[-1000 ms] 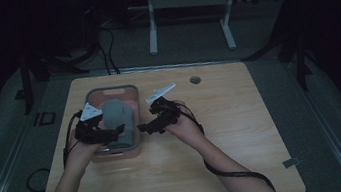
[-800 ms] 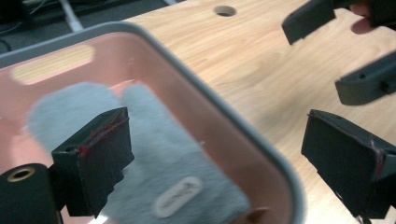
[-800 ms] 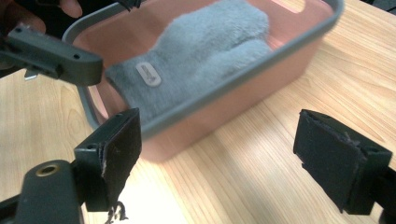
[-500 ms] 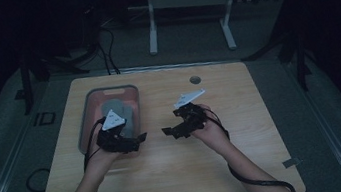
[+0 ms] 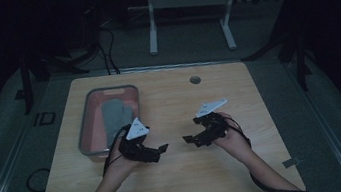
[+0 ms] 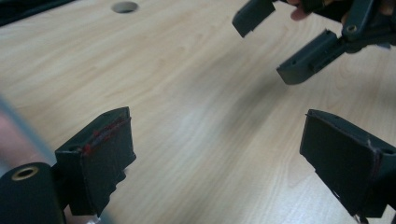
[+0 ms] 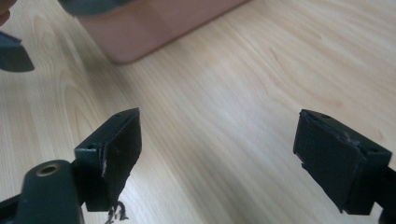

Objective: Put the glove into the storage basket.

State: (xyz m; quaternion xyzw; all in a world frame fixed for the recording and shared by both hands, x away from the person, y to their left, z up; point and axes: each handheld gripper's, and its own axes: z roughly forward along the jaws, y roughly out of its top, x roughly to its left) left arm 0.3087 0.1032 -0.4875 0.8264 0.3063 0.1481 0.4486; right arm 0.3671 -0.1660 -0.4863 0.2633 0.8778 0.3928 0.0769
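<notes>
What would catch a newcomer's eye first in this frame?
Probably the two black grippers facing each other over bare wood near the table's front middle: the left gripper and right gripper, both with jaws open and holding nothing. Next, the pink tray at the table's left, with a grey cloth lying inside it.
</notes>
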